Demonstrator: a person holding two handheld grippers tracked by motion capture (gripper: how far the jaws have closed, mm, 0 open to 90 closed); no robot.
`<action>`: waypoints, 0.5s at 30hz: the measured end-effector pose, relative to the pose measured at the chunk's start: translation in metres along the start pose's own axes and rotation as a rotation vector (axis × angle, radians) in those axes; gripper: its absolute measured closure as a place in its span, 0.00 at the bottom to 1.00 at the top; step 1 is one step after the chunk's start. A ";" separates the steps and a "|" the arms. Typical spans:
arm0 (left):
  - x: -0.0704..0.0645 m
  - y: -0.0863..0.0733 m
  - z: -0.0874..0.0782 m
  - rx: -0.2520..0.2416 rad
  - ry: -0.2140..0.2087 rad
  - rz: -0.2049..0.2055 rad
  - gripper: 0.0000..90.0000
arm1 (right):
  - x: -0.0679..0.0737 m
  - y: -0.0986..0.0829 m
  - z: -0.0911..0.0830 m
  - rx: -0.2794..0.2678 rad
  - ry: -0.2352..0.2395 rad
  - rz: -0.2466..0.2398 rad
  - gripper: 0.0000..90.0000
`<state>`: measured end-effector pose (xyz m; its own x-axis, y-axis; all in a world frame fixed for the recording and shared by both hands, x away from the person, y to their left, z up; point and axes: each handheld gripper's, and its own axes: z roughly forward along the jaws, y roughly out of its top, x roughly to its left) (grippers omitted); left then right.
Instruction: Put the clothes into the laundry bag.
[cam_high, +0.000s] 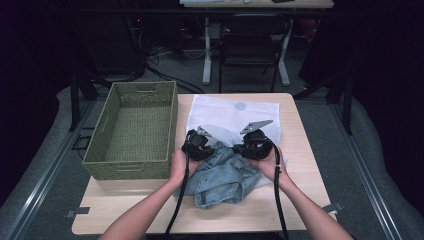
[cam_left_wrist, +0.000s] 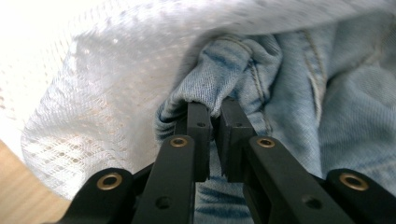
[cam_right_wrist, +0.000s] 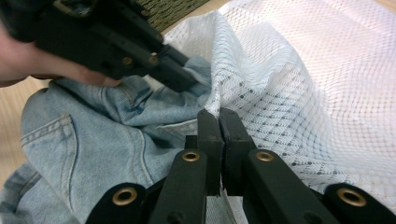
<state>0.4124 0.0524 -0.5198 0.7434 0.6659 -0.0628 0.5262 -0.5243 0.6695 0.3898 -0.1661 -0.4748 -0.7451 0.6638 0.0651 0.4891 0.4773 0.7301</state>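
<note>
A light blue denim garment lies crumpled at the table's front middle, its top end at the mouth of a white mesh bag spread flat behind it. My left gripper is shut on a fold of the denim just under the lifted mesh. My right gripper is shut on the bag's edge, holding it raised over the denim. In the right gripper view, the left gripper pushes the denim in beneath the mesh. The two grippers sit close together, side by side.
A green woven basket with nothing in it stands on the table's left part, right beside the left hand. Bare wooden tabletop lies to the right and front of the denim. A chair and desk legs stand beyond the far edge.
</note>
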 end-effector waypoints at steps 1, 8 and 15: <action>-0.004 -0.001 -0.002 -0.007 0.003 0.019 0.95 | 0.000 0.000 0.000 -0.002 -0.003 0.001 0.99; -0.025 0.005 -0.001 -0.009 -0.019 0.112 0.95 | 0.011 0.009 0.000 -0.052 0.008 -0.031 0.99; -0.029 0.011 0.004 -0.062 0.040 0.071 0.95 | 0.017 0.012 -0.007 -0.091 0.063 -0.025 0.99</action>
<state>0.3982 0.0257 -0.5137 0.7603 0.6493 0.0155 0.4451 -0.5383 0.7156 0.3797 -0.1532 -0.4606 -0.7846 0.6139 0.0867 0.4292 0.4369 0.7905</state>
